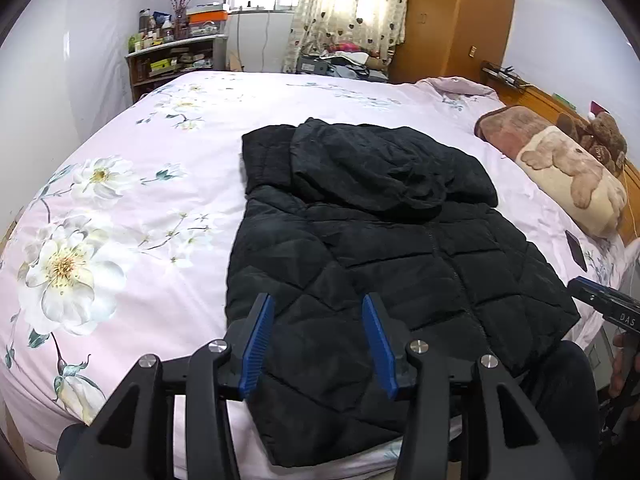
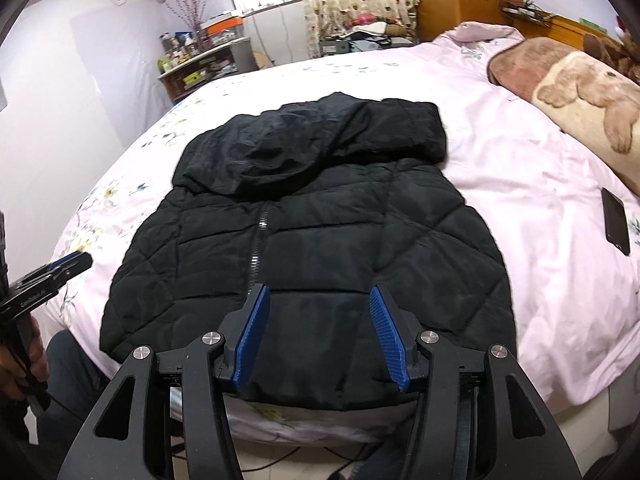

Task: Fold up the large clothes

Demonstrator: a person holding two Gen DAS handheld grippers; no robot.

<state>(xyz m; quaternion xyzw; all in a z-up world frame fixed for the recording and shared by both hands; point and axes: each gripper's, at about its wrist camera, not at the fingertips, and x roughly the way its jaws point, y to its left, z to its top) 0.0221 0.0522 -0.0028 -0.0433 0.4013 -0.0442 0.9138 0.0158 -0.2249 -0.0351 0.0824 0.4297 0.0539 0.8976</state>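
Observation:
A black quilted hooded jacket point(image 1: 380, 248) lies flat on the pink floral bed point(image 1: 132, 208), hood away from me, sleeves tucked in, zip down the middle; it also shows in the right wrist view point(image 2: 320, 232). My left gripper point(image 1: 318, 316) is open and empty, hovering over the jacket's near left hem. My right gripper point(image 2: 320, 308) is open and empty over the near hem, right of the zip. Each gripper shows at the edge of the other's view: the right one point(image 1: 600, 304) and the left one point(image 2: 60, 268).
A brown and cream folded blanket point(image 1: 560, 172) with a teddy bear point(image 1: 604, 136) lies at the headboard on the right. A black phone point(image 2: 616, 222) lies on the bed point(image 2: 520, 184) right of the jacket. A cluttered shelf point(image 1: 172, 60) and a wooden wardrobe point(image 1: 452, 20) stand beyond the bed.

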